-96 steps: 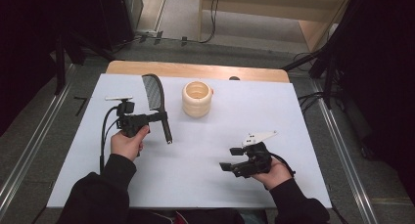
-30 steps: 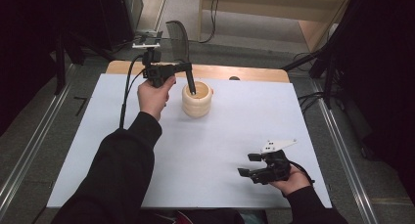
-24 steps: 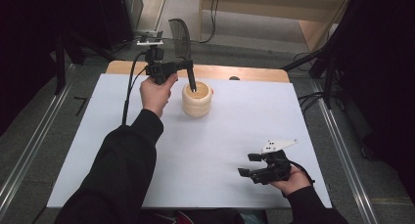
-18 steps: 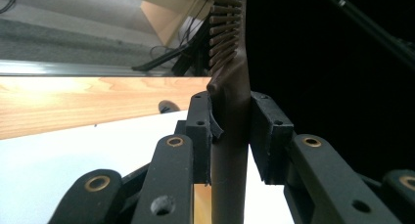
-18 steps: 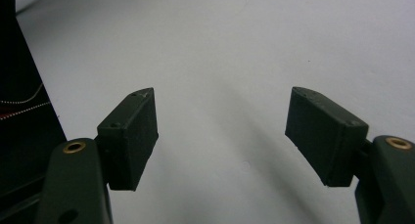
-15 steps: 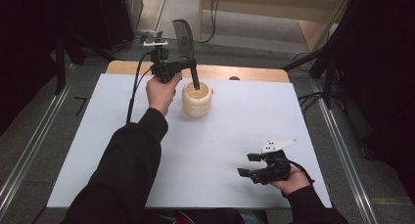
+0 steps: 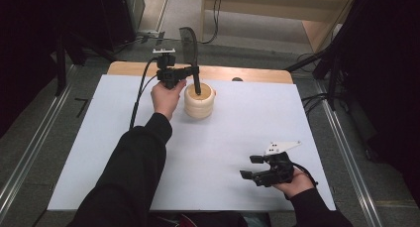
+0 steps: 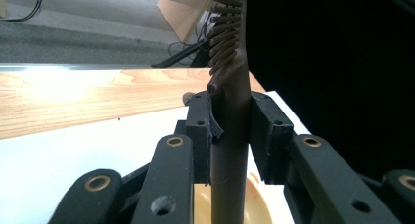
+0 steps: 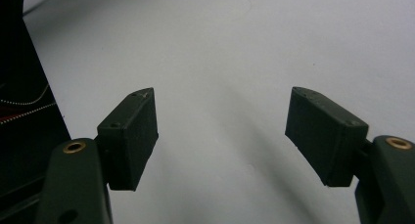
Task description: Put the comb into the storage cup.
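A: Any readable brand, label or writing?
B: None legible.
A: Count?
B: One brush [image 7: 188, 44], one cream holder [image 7: 199, 102], two tools.
A: Left tool [image 7: 184, 73]?
B: Pinching brush handle, tip inside holder, far side of worktop [image 7: 124, 152].
A: Right tool [image 9: 222, 136]?
B: Spread wide, empty, near front edge.

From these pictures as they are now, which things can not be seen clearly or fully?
- Handle end of the brush: high view, hidden inside the holder.
- Brush head: left gripper view, cut off by the top edge.
- Holder's contents: high view, too small to tell.
- Holder: left gripper view, mostly hidden behind the left gripper.
- Right gripper: open, over bare table.
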The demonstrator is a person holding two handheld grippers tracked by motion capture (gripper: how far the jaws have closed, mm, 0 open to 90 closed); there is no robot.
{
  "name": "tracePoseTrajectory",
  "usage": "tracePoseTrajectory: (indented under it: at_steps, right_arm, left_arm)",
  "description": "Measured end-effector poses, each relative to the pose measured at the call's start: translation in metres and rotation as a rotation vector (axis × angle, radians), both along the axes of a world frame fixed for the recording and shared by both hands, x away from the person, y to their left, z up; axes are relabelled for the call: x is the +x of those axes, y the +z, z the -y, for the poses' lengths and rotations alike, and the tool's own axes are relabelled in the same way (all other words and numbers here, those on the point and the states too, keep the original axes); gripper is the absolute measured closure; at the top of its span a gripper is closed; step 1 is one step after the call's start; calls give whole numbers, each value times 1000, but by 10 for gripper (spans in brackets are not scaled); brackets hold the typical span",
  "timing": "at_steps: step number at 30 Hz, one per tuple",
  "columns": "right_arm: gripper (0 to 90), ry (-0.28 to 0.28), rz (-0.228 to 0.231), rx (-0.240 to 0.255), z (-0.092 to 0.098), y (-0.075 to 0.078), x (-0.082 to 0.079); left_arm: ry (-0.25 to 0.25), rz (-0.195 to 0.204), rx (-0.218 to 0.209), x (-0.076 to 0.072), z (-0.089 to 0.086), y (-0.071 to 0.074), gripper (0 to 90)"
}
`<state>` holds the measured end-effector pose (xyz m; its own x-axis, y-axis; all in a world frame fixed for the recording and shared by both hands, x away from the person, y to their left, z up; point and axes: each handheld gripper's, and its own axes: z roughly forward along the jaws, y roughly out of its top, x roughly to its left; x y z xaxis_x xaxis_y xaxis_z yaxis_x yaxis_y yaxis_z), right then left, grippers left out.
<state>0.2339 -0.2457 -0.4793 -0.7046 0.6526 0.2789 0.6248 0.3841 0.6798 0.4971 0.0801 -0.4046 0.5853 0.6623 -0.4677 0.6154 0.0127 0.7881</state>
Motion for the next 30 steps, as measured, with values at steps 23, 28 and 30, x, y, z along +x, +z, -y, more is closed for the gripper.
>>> tracePoseTrajectory:
  at_steps: [23, 28, 30]
  right_arm:
    - [257, 0, -1, -7, -1, 0, 1]
    - [257, 3, 0, -6, -1, -1, 2]
    - [257, 2, 0, -6, -2, -1, 2]
  left_arm:
    - [-54, -10, 32, -7, 5, -26, 721]
    - [-62, -4, 60, -7, 5, -30, 720]
    - [-66, 8, 82, -8, 6, -31, 719]
